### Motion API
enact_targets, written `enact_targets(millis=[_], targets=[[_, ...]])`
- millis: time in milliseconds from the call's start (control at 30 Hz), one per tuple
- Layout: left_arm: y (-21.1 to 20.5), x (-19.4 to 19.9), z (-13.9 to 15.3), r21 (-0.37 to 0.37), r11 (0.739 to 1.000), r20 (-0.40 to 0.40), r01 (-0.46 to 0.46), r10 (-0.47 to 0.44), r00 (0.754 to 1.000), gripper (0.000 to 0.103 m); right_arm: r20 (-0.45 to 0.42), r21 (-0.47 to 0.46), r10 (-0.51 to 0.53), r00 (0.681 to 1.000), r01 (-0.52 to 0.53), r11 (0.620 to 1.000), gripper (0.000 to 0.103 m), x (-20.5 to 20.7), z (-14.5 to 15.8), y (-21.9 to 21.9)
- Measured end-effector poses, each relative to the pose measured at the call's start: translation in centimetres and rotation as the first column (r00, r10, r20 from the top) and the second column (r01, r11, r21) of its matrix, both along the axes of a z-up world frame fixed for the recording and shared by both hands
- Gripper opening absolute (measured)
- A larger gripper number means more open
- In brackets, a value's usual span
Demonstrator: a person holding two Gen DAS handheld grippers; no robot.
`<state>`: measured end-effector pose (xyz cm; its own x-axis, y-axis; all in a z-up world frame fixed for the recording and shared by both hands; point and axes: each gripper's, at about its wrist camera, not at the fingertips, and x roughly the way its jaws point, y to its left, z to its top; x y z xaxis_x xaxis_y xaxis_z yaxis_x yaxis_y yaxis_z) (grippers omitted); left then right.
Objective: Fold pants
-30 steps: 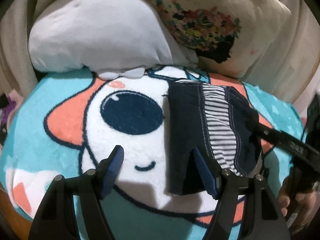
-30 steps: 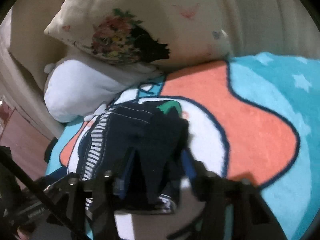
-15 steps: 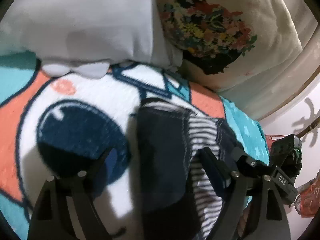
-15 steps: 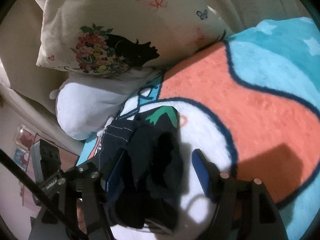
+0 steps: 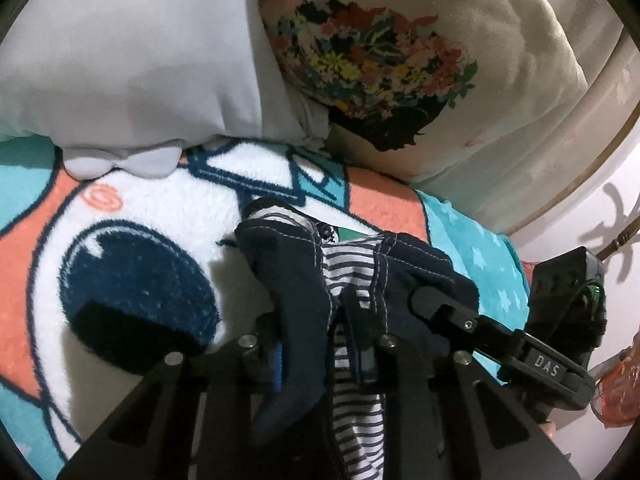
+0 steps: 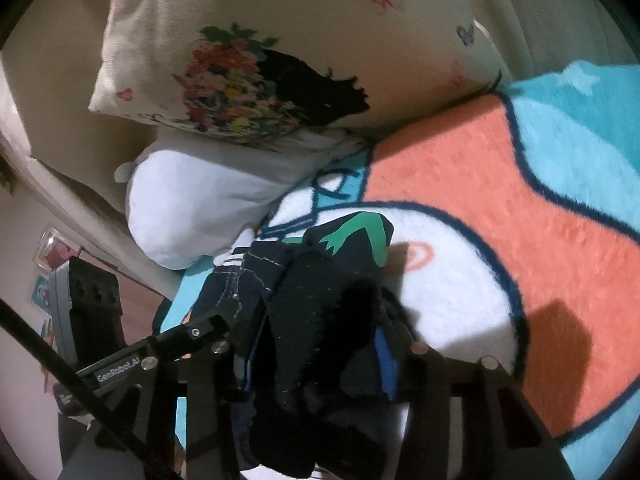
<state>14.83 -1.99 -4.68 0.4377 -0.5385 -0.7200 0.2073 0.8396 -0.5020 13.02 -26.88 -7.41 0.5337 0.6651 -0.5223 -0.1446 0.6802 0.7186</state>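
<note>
Cartoon blanket [image 5: 132,216] covers the bed; both grippers, left [image 5: 316,340] and right [image 6: 316,344], clench the pants' [image 5: 296,280] near end; its long axis runs away toward the pillows [image 5: 132,52].

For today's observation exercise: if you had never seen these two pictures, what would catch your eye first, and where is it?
First, the dark navy pants with a striped lining, bunched in the middle foreground and pinched by both the left gripper and the right gripper. Beneath them spreads a bright cartoon blanket in teal, orange and white, with a big dark eye. Behind lie a flower-printed pillow and a plain white pillow.
</note>
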Motion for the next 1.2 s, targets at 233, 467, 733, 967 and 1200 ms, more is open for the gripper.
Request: enact_targets(millis=[233,467,733,967,1200], targets=[[0.4,-0.5,1.7,0.039,0.999,0.056,-0.027,0.024,0.998,0.020,0.036,0.000,0.021,0.999,-0.021,1.000,0.049,-0.3,1.6,0.7],[1.4,0.9,3.0,0.061,0.997,0.076,-0.048,0.043,0.996,0.020,0.058,-0.001,0.038,0.998,-0.038,0.999,0.049,0.5,2.8,1.5],[1.5,2.3,2.2,0.074,0.995,0.055,-0.063,0.059,0.997,0.020,0.051,-0.024,0.040,0.998,-0.039,0.999,0.048,2.5,2.9,1.8],[1.6,3.5,1.1,0.079,0.994,0.033,-0.074,0.072,0.997,0.020,0.042,-0.035,0.046,0.998,-0.044,0.998,0.048,4.2,2.1,1.9],[1.2,4.1,0.3,0.127,0.990,0.063,-0.062,0.055,0.997,0.020,0.013,-0.015,0.031,0.999,-0.031,0.999,0.049,5.6,-0.3,1.3]])
